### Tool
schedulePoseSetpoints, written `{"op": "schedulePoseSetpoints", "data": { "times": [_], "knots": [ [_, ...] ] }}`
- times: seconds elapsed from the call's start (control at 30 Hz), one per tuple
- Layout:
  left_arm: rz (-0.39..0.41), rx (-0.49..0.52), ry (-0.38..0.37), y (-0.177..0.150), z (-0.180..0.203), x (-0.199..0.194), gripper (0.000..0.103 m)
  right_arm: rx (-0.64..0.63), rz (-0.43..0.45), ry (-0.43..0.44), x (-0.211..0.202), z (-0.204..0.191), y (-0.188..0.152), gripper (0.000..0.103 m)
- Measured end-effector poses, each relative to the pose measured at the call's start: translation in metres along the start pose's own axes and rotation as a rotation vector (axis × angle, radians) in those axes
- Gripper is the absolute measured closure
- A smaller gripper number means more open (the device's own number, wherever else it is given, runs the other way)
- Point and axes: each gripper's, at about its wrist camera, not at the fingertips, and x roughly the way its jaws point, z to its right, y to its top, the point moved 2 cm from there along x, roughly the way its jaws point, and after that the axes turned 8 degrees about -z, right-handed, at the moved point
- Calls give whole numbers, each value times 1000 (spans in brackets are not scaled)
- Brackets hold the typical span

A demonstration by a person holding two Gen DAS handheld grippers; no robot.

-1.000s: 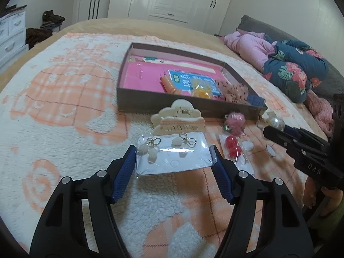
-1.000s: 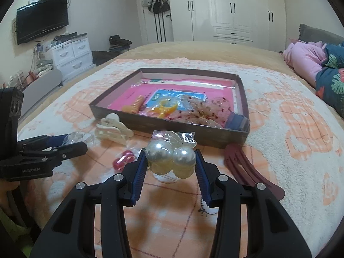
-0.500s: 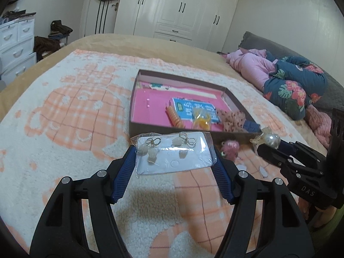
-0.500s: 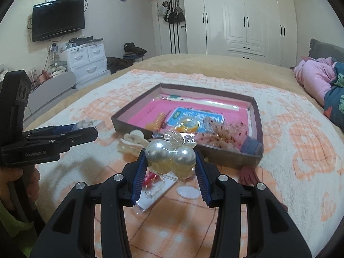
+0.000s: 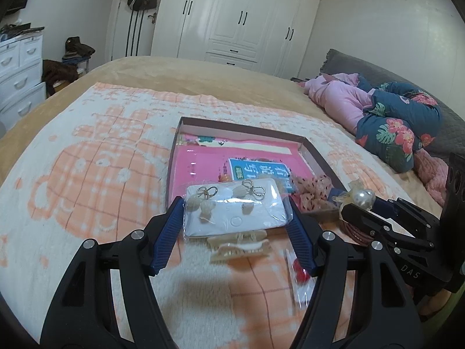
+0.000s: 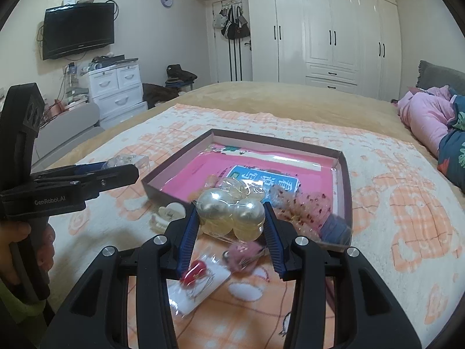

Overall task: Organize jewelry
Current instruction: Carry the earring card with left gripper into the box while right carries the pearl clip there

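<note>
The left gripper [image 5: 237, 218] clamps a clear earring packet [image 5: 237, 210]; the right gripper [image 6: 231, 221] pinches a bag of pearls [image 6: 229, 212]; the pink-lined tray [image 6: 345, 186] lies at twelve o'clock, just beyond both.

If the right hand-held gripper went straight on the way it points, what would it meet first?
Probably the box, at its near wall or the speckled fabric inside; depth is unclear. The right hand-held gripper holds a bag of pearl pieces.

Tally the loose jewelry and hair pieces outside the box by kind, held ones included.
Earring packets: 2, clear one in left gripper, red one on blanket
Pearl packets: 1, in right gripper
Cream hair claws: 1
Pink pompoms: 1
Total: 5
</note>
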Motion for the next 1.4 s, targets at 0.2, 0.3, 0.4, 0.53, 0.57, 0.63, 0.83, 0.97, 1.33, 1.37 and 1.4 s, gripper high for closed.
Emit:
{"op": "schedulePoseSetpoints", "data": {
  "times": [0.2, 0.3, 0.4, 0.53, 0.57, 0.63, 0.83, 0.97, 1.33, 1.37, 1.4],
  "knots": [
    [-2, 13, -9, 15, 3, 15, 44, 13, 5, -26, 9, 11, 12, 61],
    [-4, 18, -13, 21, 3, 23, 44, 22, 4, -40, 14, 18, 17, 61],
    [-6, 26, -14, 27, 3, 31, 44, 32, 2, -59, 20, 27, 22, 61],
    [-9, 28, -14, 35, 1, 41, 44, 48, -5, -87, 28, 39, 26, 61],
    [-9, 27, -13, 37, 0, 43, 44, 51, -6, -95, 29, 41, 27, 61],
    [-10, 23, -13, 42, -3, 48, 44, 57, -9, -111, 33, 48, 30, 61],
    [-13, 7, -9, 51, -13, 61, 44, 79, -30, -143, 47, 67, 37, 61],
    [-22, 1, -5, 55, -19, 72, 44, 92, -58, -150, 61, 75, 42, 61],
    [-42, -30, 5, 53, -37, 95, 44, 106, -143, -110, 97, 71, 47, 61],
    [-46, -34, 2, 53, -38, 97, 44, 107, -149, -109, 100, 70, 47, 61],
    [-48, -37, 0, 53, -39, 98, 44, 109, -159, -105, 103, 70, 46, 61]
  ]
}}
